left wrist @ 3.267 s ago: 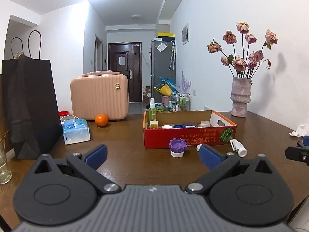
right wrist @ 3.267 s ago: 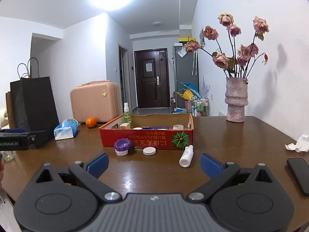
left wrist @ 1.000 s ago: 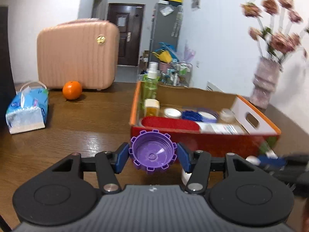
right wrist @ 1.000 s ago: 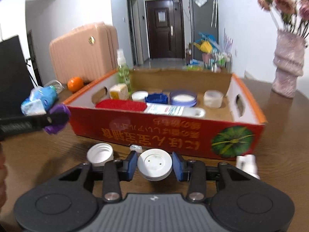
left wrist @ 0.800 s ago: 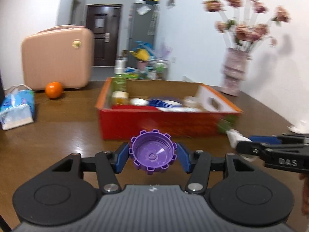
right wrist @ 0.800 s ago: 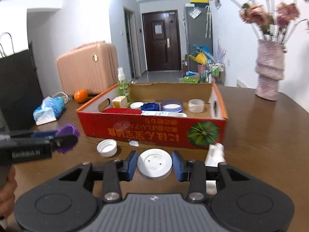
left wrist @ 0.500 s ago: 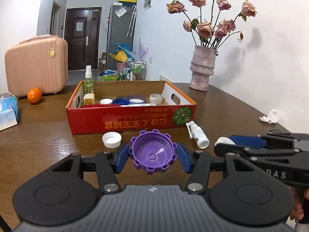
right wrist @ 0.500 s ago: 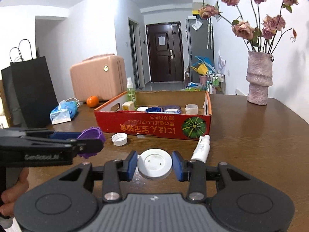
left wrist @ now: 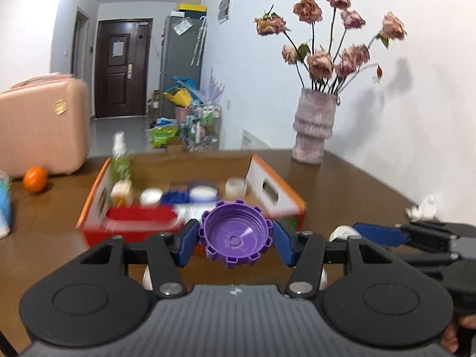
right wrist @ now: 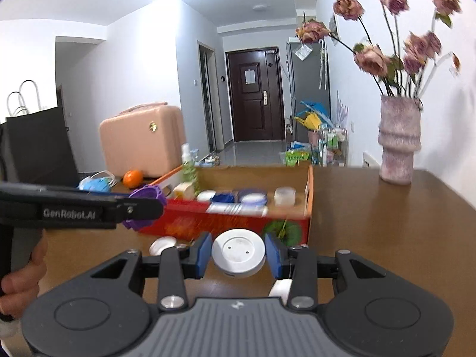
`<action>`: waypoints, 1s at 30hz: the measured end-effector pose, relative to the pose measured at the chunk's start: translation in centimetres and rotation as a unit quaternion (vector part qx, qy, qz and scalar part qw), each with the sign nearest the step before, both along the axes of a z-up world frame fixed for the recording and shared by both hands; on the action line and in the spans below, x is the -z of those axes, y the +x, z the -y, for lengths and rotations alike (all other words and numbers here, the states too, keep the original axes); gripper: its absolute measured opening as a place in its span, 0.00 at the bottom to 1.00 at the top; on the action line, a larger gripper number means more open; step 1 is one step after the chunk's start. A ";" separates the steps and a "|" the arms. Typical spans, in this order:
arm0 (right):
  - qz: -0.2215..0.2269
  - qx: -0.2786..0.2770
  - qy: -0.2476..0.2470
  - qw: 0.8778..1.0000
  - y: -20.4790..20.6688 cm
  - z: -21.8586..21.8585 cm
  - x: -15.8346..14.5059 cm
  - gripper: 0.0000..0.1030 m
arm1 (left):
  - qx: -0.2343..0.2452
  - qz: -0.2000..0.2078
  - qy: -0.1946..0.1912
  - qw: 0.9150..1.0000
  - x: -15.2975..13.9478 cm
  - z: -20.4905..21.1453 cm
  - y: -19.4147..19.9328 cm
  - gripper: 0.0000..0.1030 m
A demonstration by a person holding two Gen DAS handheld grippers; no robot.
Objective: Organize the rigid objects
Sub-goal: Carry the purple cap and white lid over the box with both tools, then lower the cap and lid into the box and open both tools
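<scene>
Purple cap (left wrist: 235,236) between left fingers (left wrist: 186,241), apparently clamped

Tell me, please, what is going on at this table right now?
A person is tidying small items with two handheld grippers. The left gripper holds a purple cap between its jaws, and the right gripper holds a white round lid. Both are raised in front of the red cardboard box, which already contains jars and bottles.

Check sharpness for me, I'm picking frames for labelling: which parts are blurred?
Left wrist view: purple cap in the left gripper sharp, red box smeared. Right wrist view: white lid crisp, box contents and roses blurred.
</scene>
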State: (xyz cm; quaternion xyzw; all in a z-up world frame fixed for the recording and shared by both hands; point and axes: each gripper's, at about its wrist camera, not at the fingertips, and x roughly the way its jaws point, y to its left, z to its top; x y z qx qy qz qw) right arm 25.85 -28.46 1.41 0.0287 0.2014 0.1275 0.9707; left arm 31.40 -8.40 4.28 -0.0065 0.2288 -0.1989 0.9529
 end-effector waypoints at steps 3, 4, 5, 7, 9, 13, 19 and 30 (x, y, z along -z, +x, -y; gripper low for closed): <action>-0.003 -0.005 -0.006 1.000 5.1 0.5 -0.9 0.37 | 0.004 -0.023 -0.006 1.000 -0.9 1.2 5.8 0.54; -0.008 -0.007 -0.006 1.000 6.9 0.7 -1.1 0.37 | 0.007 -0.043 -0.011 0.999 -0.9 1.7 8.5 0.54; -0.016 -0.010 -0.007 1.000 9.3 0.9 -1.3 0.37 | 0.011 -0.062 -0.014 0.998 -0.7 2.1 10.5 0.54; -0.031 -0.012 -0.019 0.999 13.3 1.0 -1.3 0.38 | 0.018 -0.112 -0.020 0.993 0.1 3.1 15.6 0.54; -0.048 -0.012 -0.037 0.998 17.1 0.8 -0.7 0.37 | 0.015 -0.146 -0.014 0.989 1.3 4.2 19.6 0.53; -0.092 -0.017 -0.073 0.993 23.1 0.2 1.1 0.37 | 0.018 -0.213 -0.005 0.977 4.1 6.1 25.5 0.53; -0.122 -0.020 -0.137 0.983 26.5 -1.3 3.6 0.38 | 0.008 -0.240 0.027 0.970 6.7 7.9 28.9 0.65; -0.103 -0.009 -0.115 0.988 25.4 -0.8 1.6 0.53 | 0.008 -0.179 0.023 0.984 3.1 4.5 26.4 0.81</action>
